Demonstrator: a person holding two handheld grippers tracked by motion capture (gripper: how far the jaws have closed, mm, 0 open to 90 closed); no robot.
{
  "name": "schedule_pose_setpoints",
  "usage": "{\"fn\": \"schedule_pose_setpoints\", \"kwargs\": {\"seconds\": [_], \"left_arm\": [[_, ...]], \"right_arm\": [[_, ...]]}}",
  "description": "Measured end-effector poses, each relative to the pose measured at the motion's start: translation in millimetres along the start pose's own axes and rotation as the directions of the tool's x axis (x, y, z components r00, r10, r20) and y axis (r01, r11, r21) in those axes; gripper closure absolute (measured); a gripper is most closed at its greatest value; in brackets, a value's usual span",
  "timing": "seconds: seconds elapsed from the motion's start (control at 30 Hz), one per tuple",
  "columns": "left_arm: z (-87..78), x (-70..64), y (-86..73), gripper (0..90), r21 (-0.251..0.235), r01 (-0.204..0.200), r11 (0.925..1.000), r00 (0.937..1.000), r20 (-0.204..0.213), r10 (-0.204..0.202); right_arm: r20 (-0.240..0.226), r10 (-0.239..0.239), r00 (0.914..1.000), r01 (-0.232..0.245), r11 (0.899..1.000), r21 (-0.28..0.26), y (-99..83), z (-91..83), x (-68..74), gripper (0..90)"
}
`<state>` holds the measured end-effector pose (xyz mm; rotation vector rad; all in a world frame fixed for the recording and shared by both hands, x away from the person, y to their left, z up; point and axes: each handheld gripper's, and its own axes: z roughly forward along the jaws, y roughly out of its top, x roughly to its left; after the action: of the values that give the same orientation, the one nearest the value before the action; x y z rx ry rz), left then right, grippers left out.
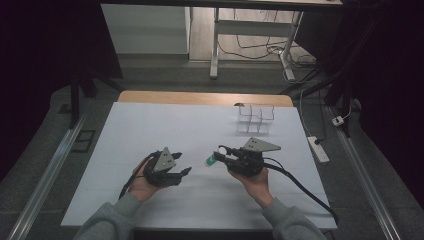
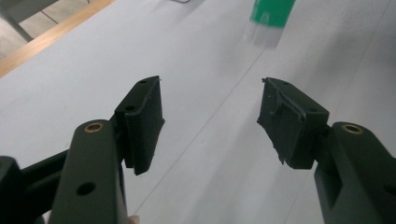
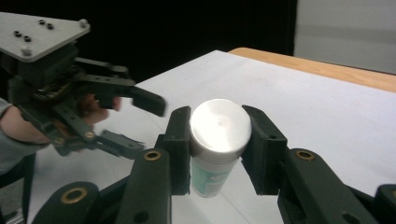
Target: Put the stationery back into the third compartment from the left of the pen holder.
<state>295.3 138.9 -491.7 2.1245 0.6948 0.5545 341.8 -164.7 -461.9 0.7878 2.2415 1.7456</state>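
Carry step: your right claw [image 3: 218, 149] is clamped on the green-and-white tube [image 3: 217, 140] above the desk [image 1: 165, 125], left claw [image 2: 210, 126] spread apart, empty; next likely a handover or placement into the clear divided box [image 1: 255, 120].

The high view looks from above the person's side, forward and down, far enough to take in the whole white surface [image 1: 200, 130] and the floor behind it. The left gripper view sits very near the surface and faces along it toward a green and white bottle [image 2: 271, 18]. The right gripper view is also close and faces the left hand-held gripper [image 3: 135, 123]. All three views share the middle of the surface with this bottle.
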Motion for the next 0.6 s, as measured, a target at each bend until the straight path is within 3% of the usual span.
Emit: {"fn": "schedule_pose_setpoints", "kwargs": {"seconds": [0.3, 0.6], "left_arm": [[-13.1, 11.1, -16.3, 37.5, 0.051, 0.026, 0.9983, 0.9988, -0.042, -0.024], [-29.7, 22.9, -40.2, 36.4, 0.054, 0.111, 0.9924, 0.9927, -0.054, -0.108]], "right_arm": [[0.034, -0.028, 0.9990, 0.028, 1.000, -0.006, 5.2, -10.5, -3.9, 64.1], [0.053, -0.022, 0.9984, 0.023, 1.000, -0.010, 5.0, -15.8, -10.3, 64.1]]}}
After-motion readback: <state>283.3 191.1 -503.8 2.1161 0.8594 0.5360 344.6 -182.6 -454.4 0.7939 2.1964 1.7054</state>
